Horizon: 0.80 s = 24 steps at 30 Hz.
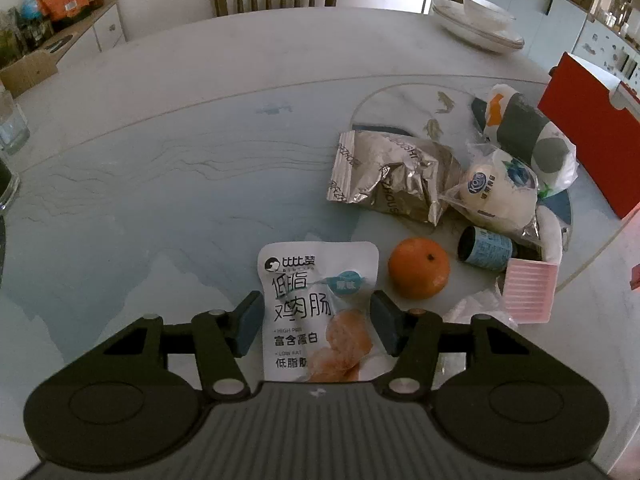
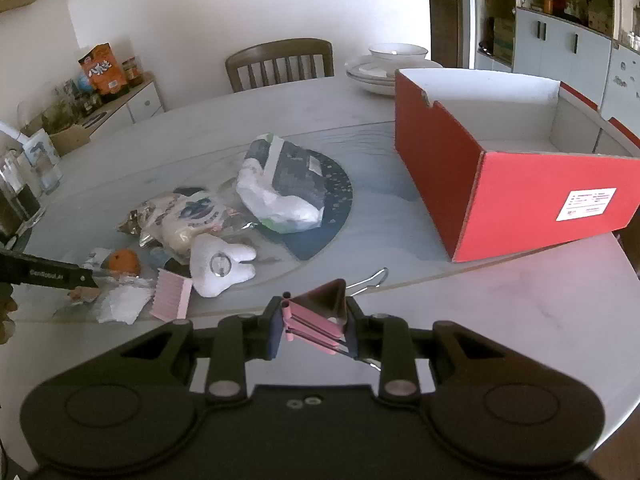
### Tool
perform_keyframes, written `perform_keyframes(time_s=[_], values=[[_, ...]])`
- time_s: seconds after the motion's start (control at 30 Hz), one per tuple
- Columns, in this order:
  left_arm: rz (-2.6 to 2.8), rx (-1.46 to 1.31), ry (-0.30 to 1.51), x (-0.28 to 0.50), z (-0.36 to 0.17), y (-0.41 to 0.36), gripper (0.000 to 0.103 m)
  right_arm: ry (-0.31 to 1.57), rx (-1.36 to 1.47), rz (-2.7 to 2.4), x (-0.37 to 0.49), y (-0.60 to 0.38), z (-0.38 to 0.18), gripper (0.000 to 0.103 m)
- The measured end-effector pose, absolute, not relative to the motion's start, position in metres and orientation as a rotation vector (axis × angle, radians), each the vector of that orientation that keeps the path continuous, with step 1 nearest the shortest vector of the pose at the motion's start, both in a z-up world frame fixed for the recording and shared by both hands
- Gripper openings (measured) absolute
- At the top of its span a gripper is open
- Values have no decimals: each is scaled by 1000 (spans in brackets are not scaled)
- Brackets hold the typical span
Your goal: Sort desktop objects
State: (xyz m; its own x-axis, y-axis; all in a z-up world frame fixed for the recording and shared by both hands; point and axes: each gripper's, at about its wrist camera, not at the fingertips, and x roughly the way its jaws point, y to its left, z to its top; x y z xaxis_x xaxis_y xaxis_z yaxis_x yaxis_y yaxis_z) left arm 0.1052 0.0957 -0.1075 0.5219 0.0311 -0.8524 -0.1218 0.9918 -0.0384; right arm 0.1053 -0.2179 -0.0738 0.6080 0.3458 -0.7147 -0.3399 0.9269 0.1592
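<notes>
My left gripper [image 1: 316,320] is open, its jaws either side of a white chicken-sausage snack pouch [image 1: 320,304] lying on the table; the pads stand just off its edges. An orange [image 1: 419,268] sits just right of the pouch. My right gripper [image 2: 312,326] is shut on a pink binder clip [image 2: 316,320], held above the table edge. The open red box [image 2: 516,160] stands to the right. A pile of objects lies at left: a white tooth-shaped plush [image 2: 220,264], a pink ridged pad [image 2: 171,294], and packets.
Silver foil packets [image 1: 388,176], a wrapped white bun [image 1: 498,188], a small dark bottle [image 1: 486,248] and a bagged bundle [image 1: 528,132] lie near the orange. Stacked plates with a bowl [image 2: 384,68] and a chair [image 2: 280,62] stand at the far side. Glasses [image 1: 10,124] stand at left.
</notes>
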Motion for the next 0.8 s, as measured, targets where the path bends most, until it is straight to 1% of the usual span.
perform_keyframes(time_s=[0.23, 0.43, 0.8], values=[[111, -144, 1011, 102, -105, 93, 56, 828, -4, 408, 116, -233, -66, 30], [146, -180, 999, 100, -98, 84, 55, 806, -16, 443, 131, -254, -46, 30], [155, -210, 948, 98, -50, 49, 56, 784, -32, 528, 166, -296, -7, 30]])
